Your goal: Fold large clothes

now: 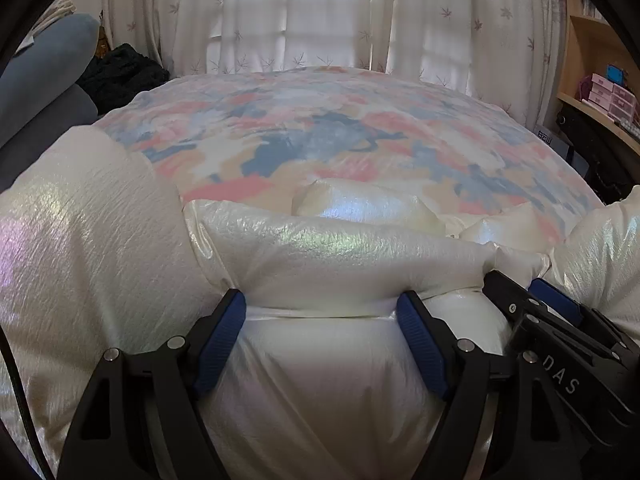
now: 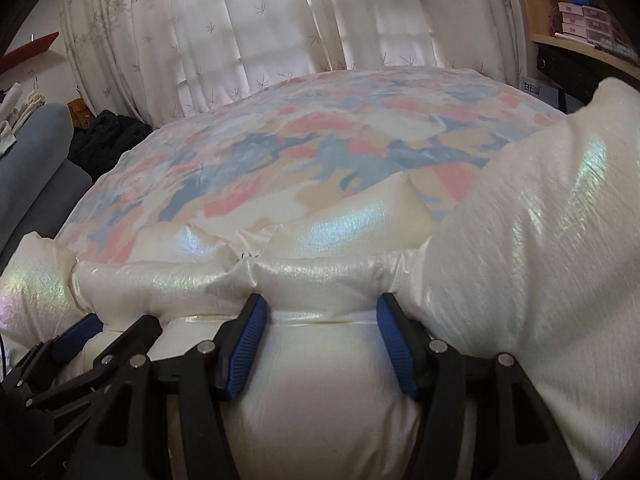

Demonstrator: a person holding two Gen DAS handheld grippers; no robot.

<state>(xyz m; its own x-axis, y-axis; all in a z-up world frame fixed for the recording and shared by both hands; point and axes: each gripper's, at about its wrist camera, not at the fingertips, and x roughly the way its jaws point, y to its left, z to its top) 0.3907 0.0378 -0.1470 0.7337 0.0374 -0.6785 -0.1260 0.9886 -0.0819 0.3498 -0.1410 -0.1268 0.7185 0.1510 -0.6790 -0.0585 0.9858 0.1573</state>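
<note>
We see a puffy, pearly white jacket (image 1: 320, 380) spread on a bed (image 1: 320, 128) whose cover has a pink, blue and cream pattern. The jacket lies at the near edge of the bed, right under both tools, with a sleeve-like padded part rising at the far left of the left wrist view and another at the far right of the right wrist view.

Our left tool (image 1: 322, 312) has its jaws spread wide. A quilted ridge of the jacket sits between the blue pads (image 1: 220, 344), and the pad tips touch the fabric at the seam, but the padding bulges freely between them, so we cannot call it a firm pinch.

Our right tool (image 2: 322, 312) stands just beside it, to its right; its jaws are partly spread, with another part of the same ridge between its pads (image 2: 396, 348). The pads touch the fabric on both sides, and whether they squeeze it we cannot tell.

Both tools point forward and down along the jacket's upper edge. In the left wrist view the right tool (image 1: 552, 320) shows at the lower right; in the right wrist view the left tool (image 2: 80, 344) shows at the lower left.

Behind the bed hang pale curtains (image 1: 320, 20) with a leaf print. A wooden shelf (image 1: 592, 80) stands at the right, and dark clothing (image 1: 120, 76) lies at the left.
</note>
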